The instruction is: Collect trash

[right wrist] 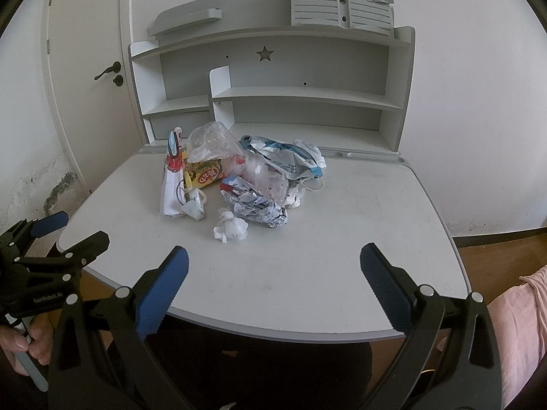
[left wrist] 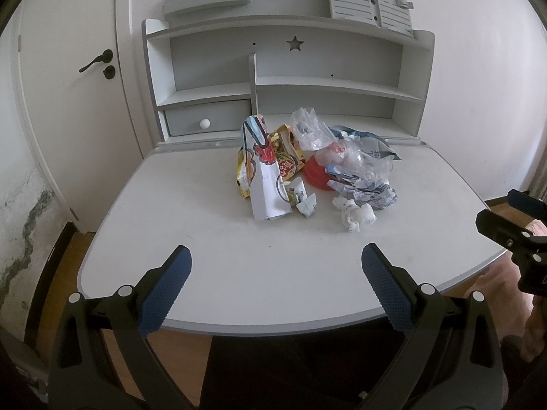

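- Trash lay heaped on the counter [left wrist: 205, 256], ahead of both tools and apart from them, toward the shelf unit [left wrist: 290, 78] at the back.
- The left tool [left wrist: 276, 263] hovered over the near edge of the counter, its blue-padded fingers [left wrist: 164, 290] spread wide and gripping nothing.
- The right tool [right wrist: 273, 263] hovered likewise over the near edge, its fingers [right wrist: 386, 283] spread wide with nothing between them.
- Nearest the right tool sat a crumpled white tissue [right wrist: 230, 229], alone in front of the heap.
- Just beyond the tissue lay a crushed blue-and-white wrapper [right wrist: 256, 205].
- Ahead and to the left of the right tool a tall white printed carton [right wrist: 172, 184] stood leaning, with a small white scrap [right wrist: 193, 208] at its foot.
- A yellow snack packet [right wrist: 205, 174] lay behind the carton, under a clear plastic bag [right wrist: 208, 143].
- A white bag with blue print [right wrist: 287, 160] lay at the far right of the heap.
- In the left wrist view a red lid-like piece [left wrist: 316, 174] showed under clear plastic in the middle of the heap.
- A hand [right wrist: 20, 341] held the left tool's handle; a pink sleeve [right wrist: 519, 324] showed beside the right tool.
- A door [left wrist: 75, 102] stood far left beyond the left tool.
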The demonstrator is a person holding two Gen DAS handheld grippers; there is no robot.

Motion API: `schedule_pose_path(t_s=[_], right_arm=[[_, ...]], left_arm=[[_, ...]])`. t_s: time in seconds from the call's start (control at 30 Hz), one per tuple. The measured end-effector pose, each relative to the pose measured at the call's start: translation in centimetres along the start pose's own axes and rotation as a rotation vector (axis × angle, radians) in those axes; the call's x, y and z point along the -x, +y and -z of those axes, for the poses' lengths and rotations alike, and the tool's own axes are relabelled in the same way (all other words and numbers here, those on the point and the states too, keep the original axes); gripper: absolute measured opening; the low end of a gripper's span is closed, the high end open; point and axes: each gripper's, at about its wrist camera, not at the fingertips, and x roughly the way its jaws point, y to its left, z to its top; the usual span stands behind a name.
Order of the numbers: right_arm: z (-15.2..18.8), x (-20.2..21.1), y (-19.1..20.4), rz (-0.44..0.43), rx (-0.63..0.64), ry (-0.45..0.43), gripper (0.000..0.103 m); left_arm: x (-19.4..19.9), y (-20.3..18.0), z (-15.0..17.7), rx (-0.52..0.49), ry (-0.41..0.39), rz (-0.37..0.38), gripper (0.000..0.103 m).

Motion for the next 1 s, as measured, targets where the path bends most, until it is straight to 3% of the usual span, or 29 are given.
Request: schedule_pose_path(t_s=[0.4,0.57,0.7,0.83,0.9,1.0], right_arm=[[0.3,-0.6,-0.2,0.011,-0.003,0.014,0.097],[0.4,-2.3,-0.8,0.017,-0.002,0.046,0.097],[0.6,-4.7,-1.7,0.021,-0.008,0.099,0.097],[1.0,-6.6,-2.8,0.035,-0.019,0.138,0.097],[1.2,-7.6,-3.3,0.037,-0.030,0.158,0.097],[1.4,-9.2,-3.4,0.014,-0.046,0.186,0.097]], left_arm=[[-1.5,1.4,-0.1,0.030,0.024,0.000,0.097],[-5.9,2.4,-2.3,0.049,0.059,-0.008,0.097],[-11.6,2.8,-4.6,0.076,0.142,0.014,0.097],[-15.9,3.2,-6.5,0.094,0.150,-0.017,0.097],[-17.4,3.4,-6.9,0.112,0.181,0.011,0.096],[-18.4,3.6,-7.3,0.110,0.180,0.003,0.089]])
